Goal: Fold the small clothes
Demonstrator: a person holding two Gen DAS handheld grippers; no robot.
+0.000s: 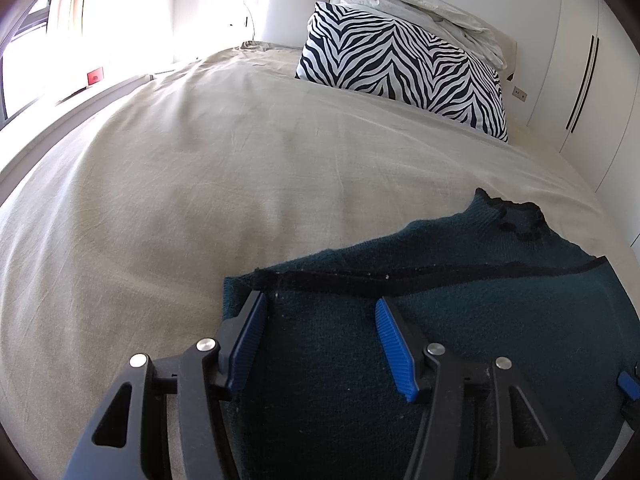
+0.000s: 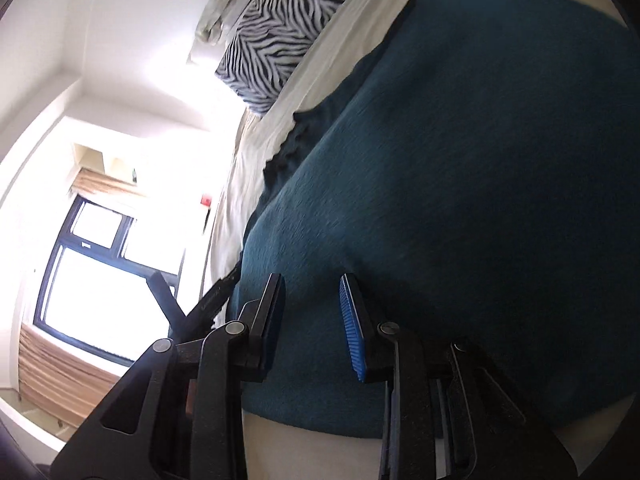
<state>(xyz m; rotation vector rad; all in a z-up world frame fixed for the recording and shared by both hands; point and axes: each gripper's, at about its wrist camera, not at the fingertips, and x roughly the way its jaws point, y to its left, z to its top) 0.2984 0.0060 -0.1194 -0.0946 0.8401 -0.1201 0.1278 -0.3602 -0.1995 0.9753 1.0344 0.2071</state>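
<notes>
Hard daylight floods in from the window (image 2: 92,280) at left, blown out to white; fisheye bending darkens the corners, and the right wrist view is softly blurred.

The left tongs (image 1: 320,304) reach forward and slightly downward, their jaws spread wide with nothing between the ribbed blue pads (image 1: 394,346). The black linkage arms fan outward behind each finger, silver pivot pins showing. The right tongs (image 2: 312,296) are rolled hard to one side, so their view is tilted steeply; their jaws stand apart too, a blue pad (image 2: 352,328) facing the gap. A sliver of the right tongs' blue pad appears beside the left tongs.
</notes>
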